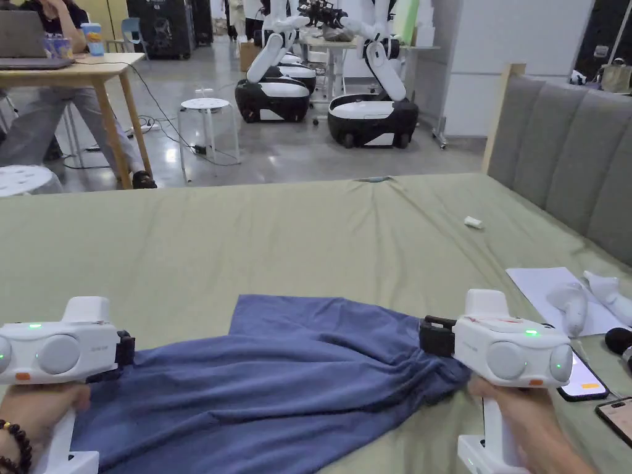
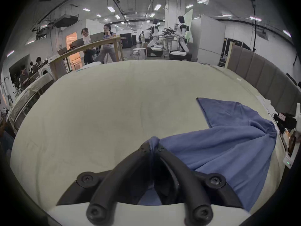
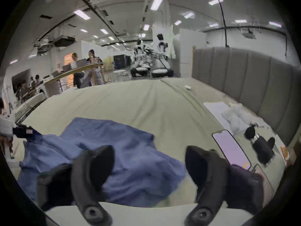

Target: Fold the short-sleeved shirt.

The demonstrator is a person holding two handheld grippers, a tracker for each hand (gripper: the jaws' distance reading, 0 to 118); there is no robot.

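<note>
Shirt (image 1: pixel 278 376), blue and rumpled, stretches from pinching left gripper (image 2: pixel 152 148)

One blue shirt (image 1: pixel 278 376) is lying on one bed (image 1: pixel 247 247). Two claws are showing: the left claw (image 2: pixel 152 149) and the right claw (image 3: pixel 149 167). Two phones are sitting at the bed's right edge, one lit (image 1: pixel 583 379) and one dark (image 1: pixel 617 419). Two white robots (image 1: pixel 370 111) are standing beyond, and two white stools (image 1: pixel 207 108).
</note>
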